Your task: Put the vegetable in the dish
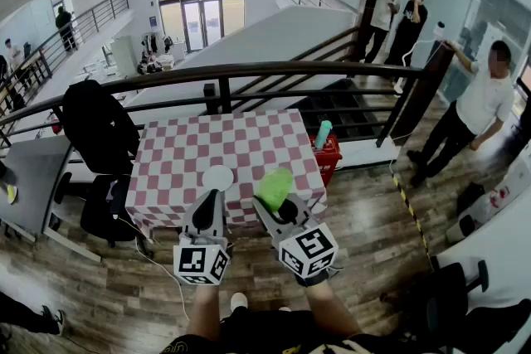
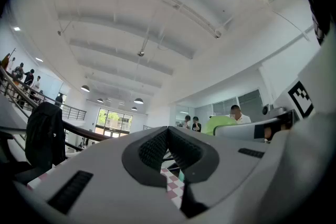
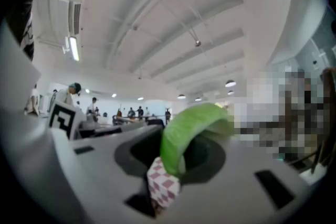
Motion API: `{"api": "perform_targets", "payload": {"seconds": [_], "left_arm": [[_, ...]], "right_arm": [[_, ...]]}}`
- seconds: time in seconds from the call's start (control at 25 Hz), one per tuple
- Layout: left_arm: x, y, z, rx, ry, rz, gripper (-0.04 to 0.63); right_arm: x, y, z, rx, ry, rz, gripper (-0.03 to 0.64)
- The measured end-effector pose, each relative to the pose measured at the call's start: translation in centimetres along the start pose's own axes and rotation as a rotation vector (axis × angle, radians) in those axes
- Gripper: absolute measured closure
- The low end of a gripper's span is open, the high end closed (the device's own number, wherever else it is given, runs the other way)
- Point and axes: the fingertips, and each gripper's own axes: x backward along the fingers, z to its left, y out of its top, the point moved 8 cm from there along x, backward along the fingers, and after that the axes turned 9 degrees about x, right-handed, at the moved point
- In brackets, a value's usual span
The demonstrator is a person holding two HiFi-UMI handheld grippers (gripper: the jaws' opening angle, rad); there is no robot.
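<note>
A table (image 1: 249,137) covered by a red-and-white checked cloth is seen below a dark railing (image 1: 249,70). A white dish (image 1: 217,177) is set at the table's near edge, about midway along it. The left gripper (image 1: 209,199) is held at that edge, just in front of the dish, and its jaws are pressed together with nothing between them, as is shown in the left gripper view (image 2: 168,134). The right gripper (image 1: 279,206) is clamped on a green leafy vegetable (image 1: 275,186), which is held up over the near edge towards the near right corner, beside the dish and apart from it. In the right gripper view the vegetable (image 3: 189,134) is seen curling up out of the jaws. A red basket (image 1: 328,155) with a teal bottle (image 1: 323,133) is placed just off the right edge.
</note>
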Motion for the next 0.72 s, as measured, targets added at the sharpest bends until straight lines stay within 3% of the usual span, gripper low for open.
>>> {"api": "perform_targets", "payload": {"seconds": [0.28,0.48,0.72], "left_arm": [[0.4,0.2,5.1,0.037,0.017,0.012,0.575],[-1.1,-0.6,6.5,0.072,0.004,0.019,0.575],[1.0,-0.1,13.4,0.142,0.019,0.033,0.575]], "right_arm": [[-4.0,-1.0,2.4,-0.018,0.013,0.049,0.503],[-5.7,-1.9,1.7,-0.016,0.011,0.066,0.505],[-9.1,-3.4,6.7,-0.030,-0.004,0.116,0.503]]}}
